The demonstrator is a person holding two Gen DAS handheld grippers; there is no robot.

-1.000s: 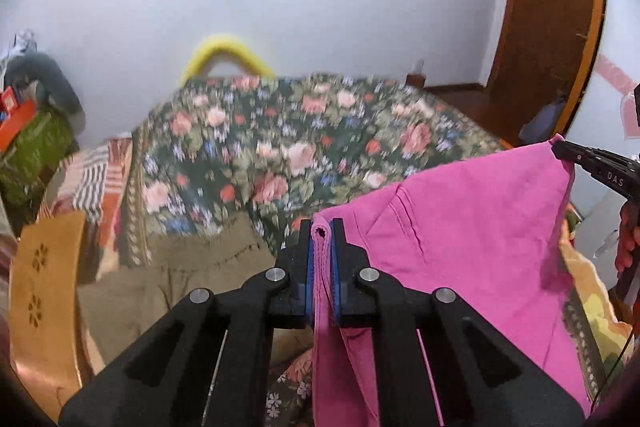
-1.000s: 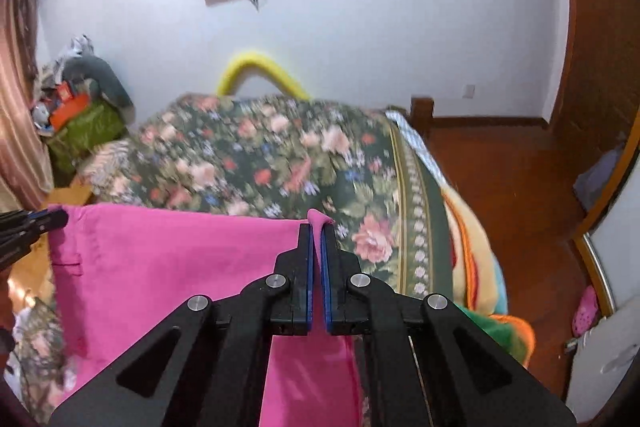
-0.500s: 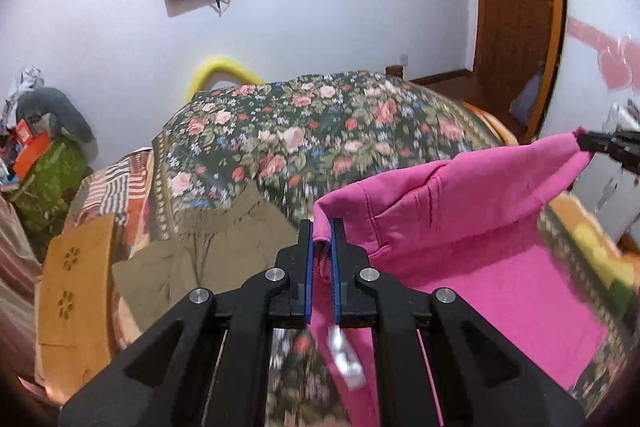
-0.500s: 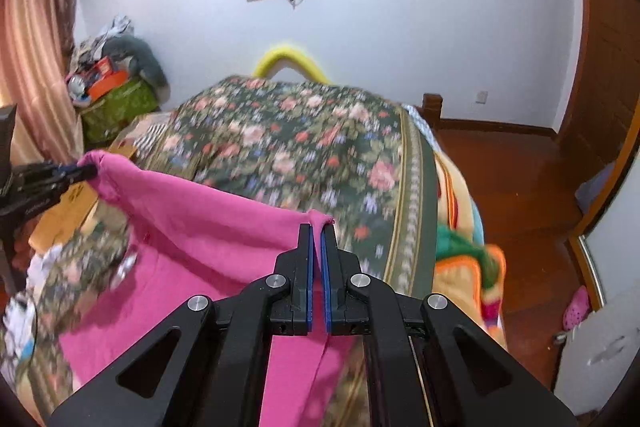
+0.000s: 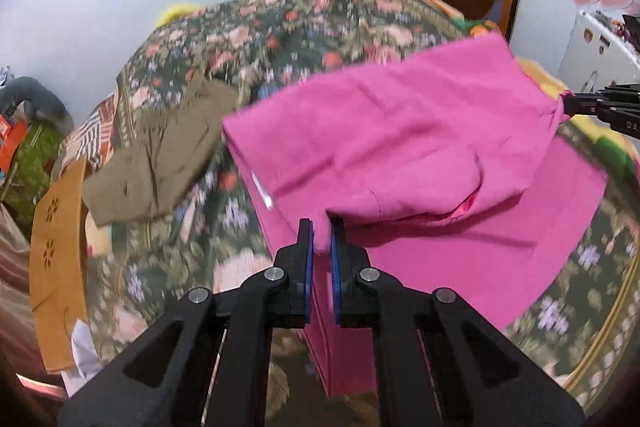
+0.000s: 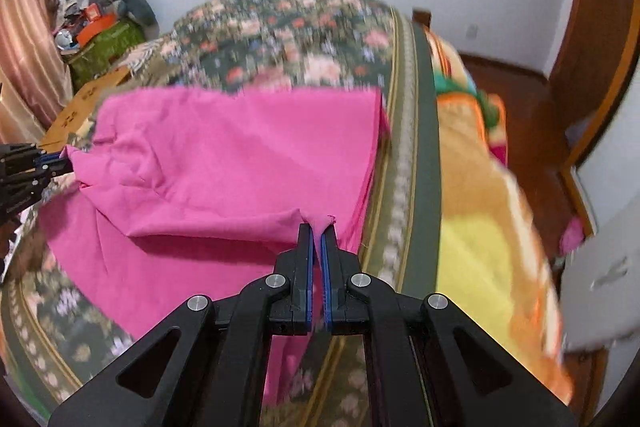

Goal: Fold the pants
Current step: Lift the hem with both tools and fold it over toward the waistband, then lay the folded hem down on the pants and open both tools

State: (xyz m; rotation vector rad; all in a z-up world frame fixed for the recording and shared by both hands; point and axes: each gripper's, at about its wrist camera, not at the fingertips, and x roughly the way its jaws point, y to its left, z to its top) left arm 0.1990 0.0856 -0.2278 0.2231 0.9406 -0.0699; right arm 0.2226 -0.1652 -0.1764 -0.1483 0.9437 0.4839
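- The floral bedspread (image 5: 304, 27) was smeared by motion blur, so its pattern was hard to read, and the pink pants (image 5: 400, 131) covered part of it.
- The lower layer of the pants lay flat on the bed; the upper layer was doubled over it and hid most of it.
- One left gripper (image 5: 320, 231) and one right gripper (image 6: 318, 227) each pinched an edge of the pink cloth, fingers nearly together.
- In the right wrist view the left gripper was cut off at the frame edge.
- One olive garment (image 5: 160, 155) lay crumpled beside the pants, apart from them.
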